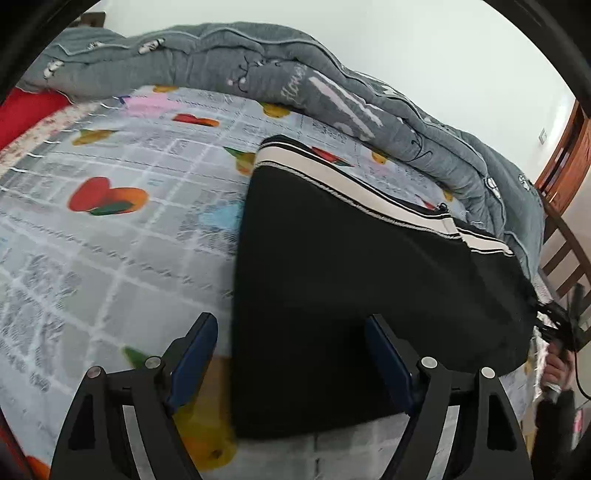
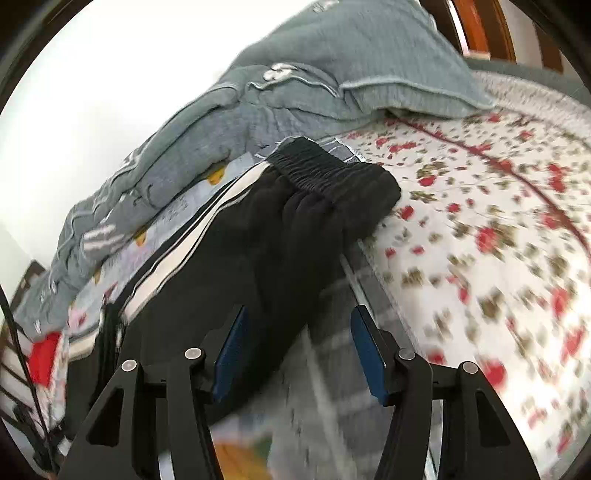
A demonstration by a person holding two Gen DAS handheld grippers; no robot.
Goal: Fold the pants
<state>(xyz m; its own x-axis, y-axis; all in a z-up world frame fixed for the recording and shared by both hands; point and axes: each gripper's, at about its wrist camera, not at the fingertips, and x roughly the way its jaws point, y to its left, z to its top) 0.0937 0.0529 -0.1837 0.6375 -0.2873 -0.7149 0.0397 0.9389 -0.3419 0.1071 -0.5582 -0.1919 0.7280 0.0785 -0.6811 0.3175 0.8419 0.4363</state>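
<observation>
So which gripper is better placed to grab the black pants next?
Probably left. The left gripper stands open, straddling the black striped pants' near edge. The right gripper, also open, sits just off their side, its view blurred.

Pants (image 1: 351,288): black, with cream-white side stripes edged in thin black lines; black gathered waistband (image 2: 332,173).

Sheet (image 1: 122,229): pale grey-white grid with newsprint-like text blocks, scattered hearts in red, orange and green, patches of pink, light blue and yellow.

Quilt (image 1: 280,70): grey-blue, white line drawings and lettering, pale stripes.

Floral cover (image 2: 491,229): white with small red flowers and olive leaves, red vine line.

Fingers (image 1: 199,362): black frames, dark blue pads.

Wall (image 1: 406,33): white.

Door frame (image 1: 565,155): reddish-brown wood.
</observation>
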